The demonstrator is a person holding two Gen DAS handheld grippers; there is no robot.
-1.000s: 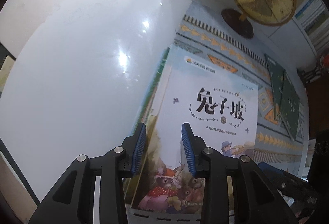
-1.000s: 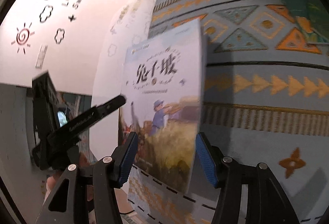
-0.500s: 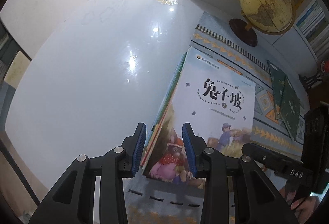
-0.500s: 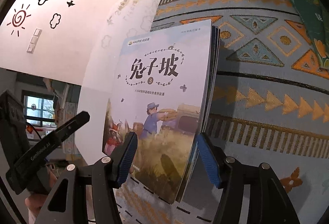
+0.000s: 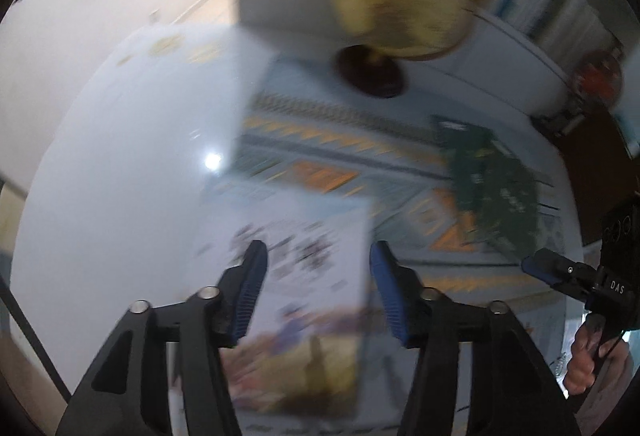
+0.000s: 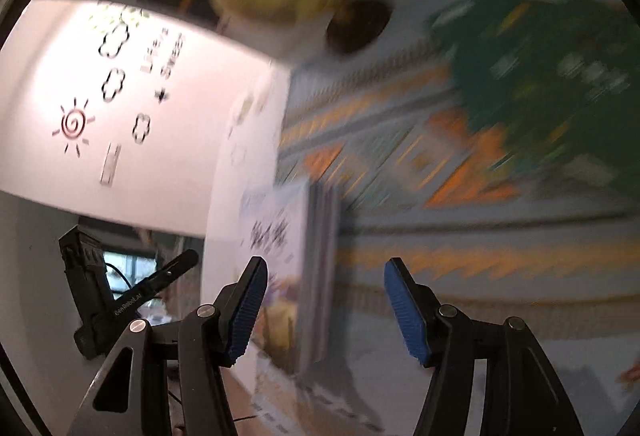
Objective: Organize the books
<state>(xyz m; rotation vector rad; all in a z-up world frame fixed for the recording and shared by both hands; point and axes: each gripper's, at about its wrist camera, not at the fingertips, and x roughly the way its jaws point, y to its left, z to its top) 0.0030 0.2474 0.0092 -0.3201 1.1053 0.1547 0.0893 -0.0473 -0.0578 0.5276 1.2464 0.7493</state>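
Both sets of jaws wide, empty; books [image 5: 304, 316] dead ahead of left gripper [image 5: 318, 290], long axis pointing away, slightly left of right gripper [image 6: 324, 306].

The right hand-held gripper [image 6: 324, 300] hangs open over the blurred book stack [image 6: 308, 268].
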